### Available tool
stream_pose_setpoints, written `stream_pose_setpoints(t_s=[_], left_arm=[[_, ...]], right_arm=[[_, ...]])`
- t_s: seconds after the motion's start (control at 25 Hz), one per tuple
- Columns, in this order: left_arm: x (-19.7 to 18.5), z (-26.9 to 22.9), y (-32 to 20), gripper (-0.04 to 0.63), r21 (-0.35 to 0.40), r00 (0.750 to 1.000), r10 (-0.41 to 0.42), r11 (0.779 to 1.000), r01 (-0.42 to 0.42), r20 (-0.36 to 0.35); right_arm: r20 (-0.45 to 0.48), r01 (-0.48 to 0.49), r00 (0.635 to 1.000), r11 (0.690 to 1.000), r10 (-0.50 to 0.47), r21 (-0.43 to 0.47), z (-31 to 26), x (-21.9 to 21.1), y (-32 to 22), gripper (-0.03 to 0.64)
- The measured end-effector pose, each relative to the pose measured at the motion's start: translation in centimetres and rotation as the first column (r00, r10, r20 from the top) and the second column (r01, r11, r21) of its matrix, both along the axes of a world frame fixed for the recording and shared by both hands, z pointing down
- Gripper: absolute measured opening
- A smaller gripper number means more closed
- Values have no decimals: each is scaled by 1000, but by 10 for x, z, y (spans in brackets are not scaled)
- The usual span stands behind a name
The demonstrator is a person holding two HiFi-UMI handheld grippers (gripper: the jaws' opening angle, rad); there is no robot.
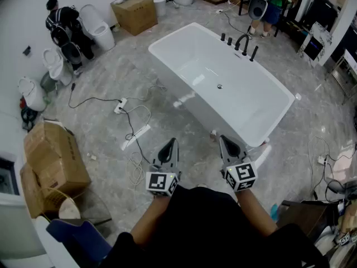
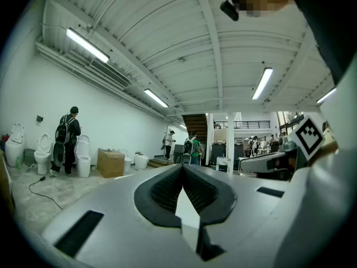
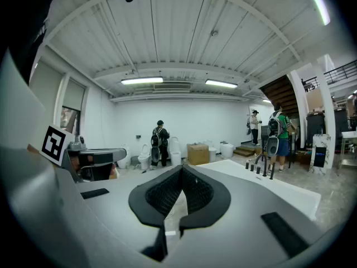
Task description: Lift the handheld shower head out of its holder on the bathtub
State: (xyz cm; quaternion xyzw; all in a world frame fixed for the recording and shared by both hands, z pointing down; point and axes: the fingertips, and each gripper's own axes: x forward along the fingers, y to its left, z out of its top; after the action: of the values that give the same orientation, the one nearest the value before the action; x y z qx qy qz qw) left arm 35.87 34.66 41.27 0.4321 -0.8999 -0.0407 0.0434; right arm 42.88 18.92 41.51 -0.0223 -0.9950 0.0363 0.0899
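Closest in, the left gripper [image 1: 170,145] and the right gripper [image 1: 224,143] are held side by side. Both have their jaws pressed together on nothing and point across the floor toward the bathtub [image 1: 276,82], whose near corner lies just ahead of them. The tub is empty, with only its drain [image 1: 220,86] showing in the bare white basin. On the rim at its far end stands a row of black fittings. The slim upright piece at the row's right end looks like the handheld shower head [image 1: 254,53], seated in its holder just beside the curved spout [image 1: 242,40]. It is well apart from both grippers, so the reach has not begun. Loose cables [image 1: 131,124] and a power strip [image 1: 135,137] trail over the floor by the tub's left side and could catch a foot on the way round. The jaws must part before they reach the wand, or they will only knock it. A careless closing could strike the spout, and a slim, smooth handle may slip. Farther off, a cardboard box [image 1: 135,13] sits near a toilet [image 1: 97,27], its contents not visible.
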Motion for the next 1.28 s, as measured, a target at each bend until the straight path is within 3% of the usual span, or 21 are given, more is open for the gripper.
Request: stream_pose_setpoints(t_s=[0.32,0.64,0.84,1.04,1.08,1.16,1.28], left_arm=[[7,3,2,3,-8,1000,9,1000,-9,-6],[16,9,2,3,-32,1000,14,999,-15,-8],[20,6,4,3,-1,999,14,1000,-14,-32],[21,9,5,4,0,999,39,999,-39,-35],[22,9,5,5,2,999,42,999,-42,-29],[23,10,7,58,10,998,49,999,-49,-33],[23,15,10,147,14,996,57,998,-56,-63]], right_arm=[[26,-52,998,997,53,-56,0,8,-10,-3],[31,-12,999,999,13,-49,-1,15,-3,-2],[37,-8,999,998,10,-61,-1,17,-1,-2],[94,49,995,996,-41,-78,-7,20,10,1],[93,55,995,995,-48,-82,-6,21,10,18],[72,62,996,993,-55,-99,1,21,9,161],[37,65,997,991,-61,-115,10,21,7,196]])
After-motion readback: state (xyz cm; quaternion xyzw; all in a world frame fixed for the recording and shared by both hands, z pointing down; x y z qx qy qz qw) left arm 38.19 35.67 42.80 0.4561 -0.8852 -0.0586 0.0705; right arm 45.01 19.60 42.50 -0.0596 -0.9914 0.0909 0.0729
